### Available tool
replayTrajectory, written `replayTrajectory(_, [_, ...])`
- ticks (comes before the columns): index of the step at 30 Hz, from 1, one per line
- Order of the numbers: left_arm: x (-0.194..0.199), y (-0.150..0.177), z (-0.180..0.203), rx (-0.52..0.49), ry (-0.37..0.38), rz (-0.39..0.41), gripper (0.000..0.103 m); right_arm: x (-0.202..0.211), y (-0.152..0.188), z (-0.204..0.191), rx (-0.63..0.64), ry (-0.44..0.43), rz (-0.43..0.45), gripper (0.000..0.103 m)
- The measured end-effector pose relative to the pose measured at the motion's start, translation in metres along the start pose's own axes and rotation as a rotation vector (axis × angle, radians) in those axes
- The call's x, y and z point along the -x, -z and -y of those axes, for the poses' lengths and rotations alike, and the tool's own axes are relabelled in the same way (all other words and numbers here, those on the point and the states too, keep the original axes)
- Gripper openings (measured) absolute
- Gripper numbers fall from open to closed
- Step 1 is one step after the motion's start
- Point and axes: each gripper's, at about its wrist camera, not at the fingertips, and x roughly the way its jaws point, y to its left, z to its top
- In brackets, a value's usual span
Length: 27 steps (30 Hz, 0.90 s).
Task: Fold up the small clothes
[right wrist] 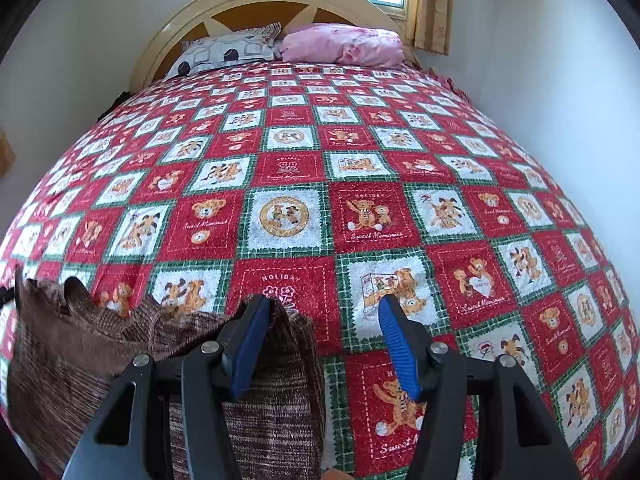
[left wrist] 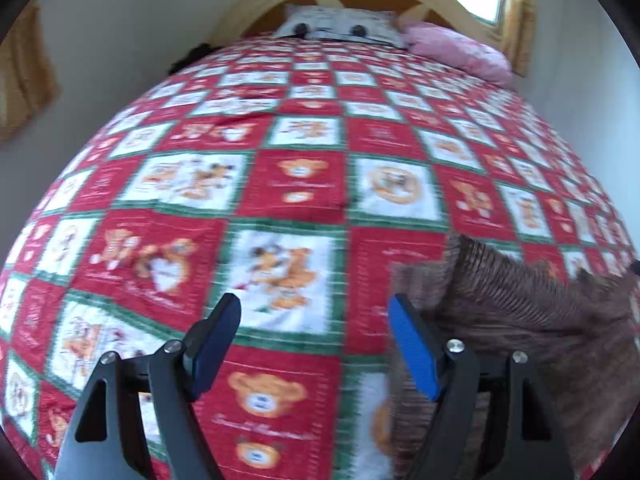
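A brown knitted garment (right wrist: 120, 360) lies crumpled on the red, white and green teddy-bear bedspread (right wrist: 288, 216), near the foot of the bed. The left gripper (left wrist: 316, 344) hangs over bare bedspread with its fingers apart and nothing between them; the garment sits just to its right. The right gripper (right wrist: 324, 344) also has its fingers apart, with a fold of the garment beside its left finger (right wrist: 248, 352), unclamped.

A brown ribbed knit garment (right wrist: 80, 352) lies crumpled and partly folded on the bed's patchwork quilt (right wrist: 288, 216)
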Motion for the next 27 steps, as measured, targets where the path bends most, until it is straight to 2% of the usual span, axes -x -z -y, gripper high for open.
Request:
replayTrajectory(4, [-0.01,0.007,-0.015,0.073,-0.018,-0.031,0.079,-0.004,0.011,-0.009,0.06,0.018,-0.009,0.058])
replayTrajectory(9, [0.007,0.023,-0.013,0.066,0.022,-0.046,0.079,0.003,0.021,-0.006,0.046,-0.018,-0.022,0.058])
replayTrajectory(12, [0.034,0.039,-0.014,0.052,0.104,-0.023,0.079,0.015,0.038,-0.003,0.028,-0.096,-0.046,0.058])
replayTrajectory(16, [0.073,0.077,-0.013,0.003,0.254,-0.016,0.079,0.045,0.079,0.0,0.051,-0.19,-0.067,0.058])
replayTrajectory(20, [0.089,0.106,-0.001,-0.06,0.315,-0.036,0.079,0.066,0.111,0.006,0.035,-0.232,-0.097,0.058])
replayTrajectory(23, [0.099,0.123,0.013,-0.088,0.36,-0.035,0.078,0.083,0.129,0.009,0.027,-0.239,-0.085,0.058])
replayTrajectory(26, [0.098,0.132,0.023,-0.109,0.362,-0.046,0.077,0.093,0.14,0.012,0.021,-0.231,-0.078,0.057])
replayTrajectory(27, [0.096,0.133,0.024,-0.105,0.361,-0.053,0.075,0.095,0.143,0.014,0.013,-0.233,-0.081,0.052])
